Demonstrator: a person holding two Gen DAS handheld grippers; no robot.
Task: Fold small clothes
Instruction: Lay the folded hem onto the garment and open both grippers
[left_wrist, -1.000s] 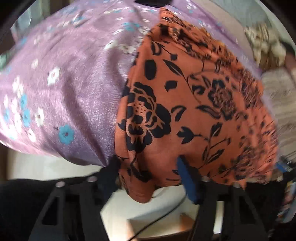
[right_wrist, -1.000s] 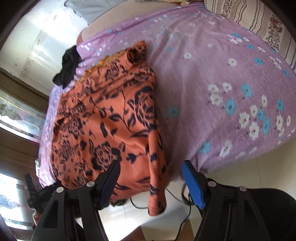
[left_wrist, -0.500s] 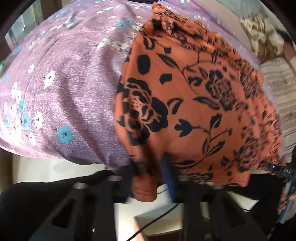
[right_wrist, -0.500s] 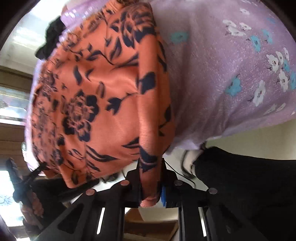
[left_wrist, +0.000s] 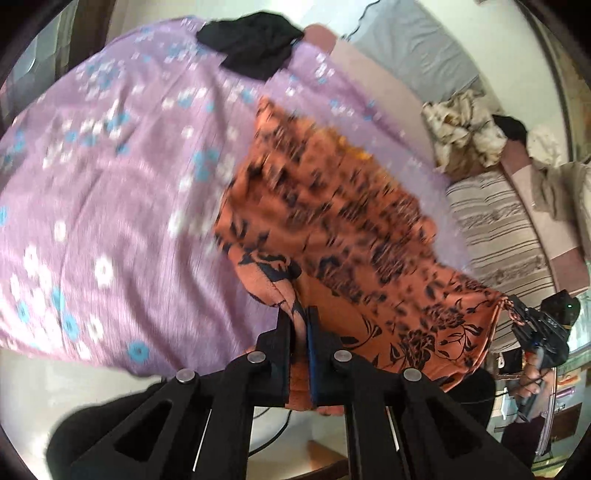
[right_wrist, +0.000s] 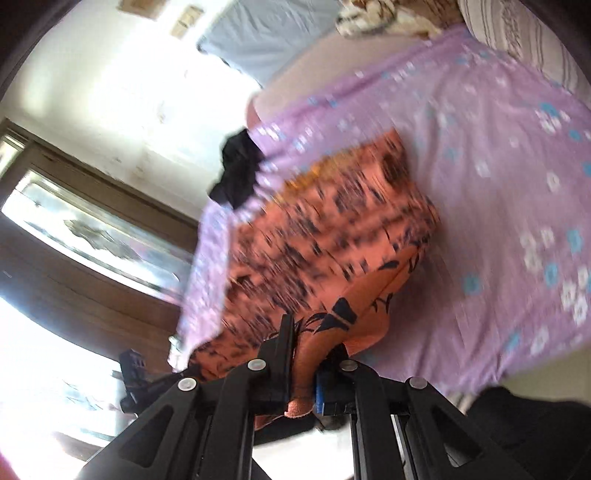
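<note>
Cloth, orange with a black flower print (left_wrist: 354, 236), lies on the purple flowered bedsheet (left_wrist: 110, 184), its near edge lifted off the bed. The left gripper (left_wrist: 302, 325) is clamped tight on one near corner, the right gripper (right_wrist: 303, 354) on the other. A black garment (left_wrist: 255, 44) sits at the bed's far edge. No readable writing shows.

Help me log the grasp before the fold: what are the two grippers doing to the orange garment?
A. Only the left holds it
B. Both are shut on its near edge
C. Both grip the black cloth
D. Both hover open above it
B: the left gripper and the right gripper each pinch the orange garment at its near edge.
</note>
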